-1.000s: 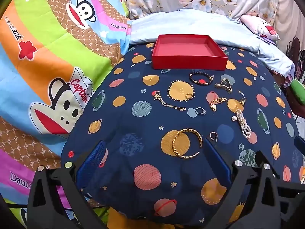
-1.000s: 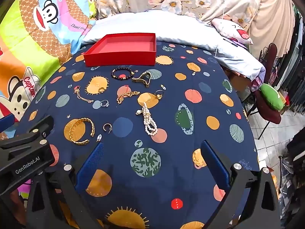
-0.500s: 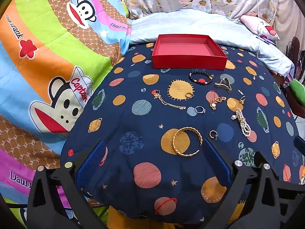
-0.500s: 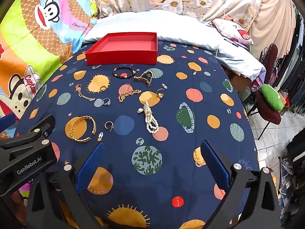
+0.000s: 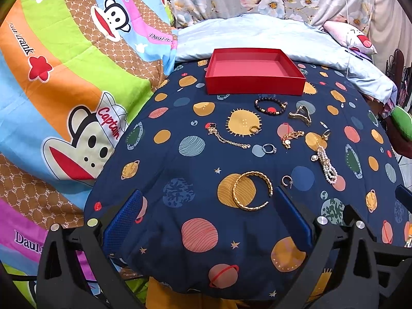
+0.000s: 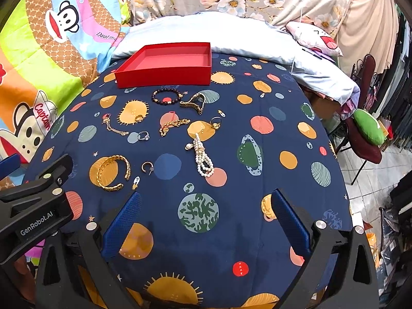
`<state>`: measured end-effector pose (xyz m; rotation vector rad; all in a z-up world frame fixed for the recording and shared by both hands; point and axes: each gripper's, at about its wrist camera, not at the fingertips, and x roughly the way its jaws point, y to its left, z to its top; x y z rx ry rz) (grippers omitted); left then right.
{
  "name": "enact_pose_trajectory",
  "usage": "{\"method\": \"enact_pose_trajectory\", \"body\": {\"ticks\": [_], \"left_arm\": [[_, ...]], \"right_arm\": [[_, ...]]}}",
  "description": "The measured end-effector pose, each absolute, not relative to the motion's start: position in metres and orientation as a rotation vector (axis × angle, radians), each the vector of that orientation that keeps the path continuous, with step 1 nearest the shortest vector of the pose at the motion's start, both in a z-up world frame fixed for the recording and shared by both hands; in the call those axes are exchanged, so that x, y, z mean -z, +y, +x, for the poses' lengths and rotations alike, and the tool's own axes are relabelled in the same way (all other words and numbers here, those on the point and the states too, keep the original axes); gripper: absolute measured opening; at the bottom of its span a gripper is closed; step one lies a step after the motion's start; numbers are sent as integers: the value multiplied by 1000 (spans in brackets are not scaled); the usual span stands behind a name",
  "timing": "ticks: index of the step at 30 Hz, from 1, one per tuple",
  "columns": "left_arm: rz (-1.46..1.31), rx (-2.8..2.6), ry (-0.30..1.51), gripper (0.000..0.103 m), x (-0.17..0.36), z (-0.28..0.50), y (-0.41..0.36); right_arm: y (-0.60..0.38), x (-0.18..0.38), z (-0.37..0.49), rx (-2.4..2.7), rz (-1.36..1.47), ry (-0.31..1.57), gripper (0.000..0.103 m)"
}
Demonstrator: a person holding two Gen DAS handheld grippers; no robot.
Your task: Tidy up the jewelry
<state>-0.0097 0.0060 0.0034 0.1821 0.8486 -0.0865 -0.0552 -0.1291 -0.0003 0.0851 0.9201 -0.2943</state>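
An empty red tray (image 5: 255, 70) (image 6: 164, 69) sits at the far side of a navy planet-print cloth. Jewelry lies scattered in front of it: a gold cuff bangle (image 5: 252, 190) (image 6: 113, 172), a pearl bracelet (image 5: 325, 166) (image 6: 202, 158), a dark bead bracelet (image 5: 269, 105) (image 6: 167, 96), a gold chain (image 5: 228, 137), a silver ring (image 5: 269, 148) and a small hoop earring (image 5: 285, 180). My left gripper (image 5: 208, 219) is open and empty, just short of the bangle. My right gripper (image 6: 206, 221) is open and empty, nearer than the pearls.
The cloth (image 6: 257, 154) drapes over a round surface and falls away at its edges. A colourful monkey-print blanket (image 5: 64, 90) lies to the left. A pale blue pillow (image 6: 244, 38) sits behind the tray. A chair with a green cushion (image 6: 365, 126) stands at the right.
Both grippers have edged slightly forward toward the jewelry. Nothing on the cloth has moved, and both stay open.
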Motion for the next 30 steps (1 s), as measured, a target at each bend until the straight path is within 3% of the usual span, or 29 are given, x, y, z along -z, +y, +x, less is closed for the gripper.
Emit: {"method": "enact_pose_trajectory", "body": {"ticks": [30], "left_arm": [[183,87,871,98,4,1,8]], "right_arm": [[-126,6,-46,284,78,944,98]]}}
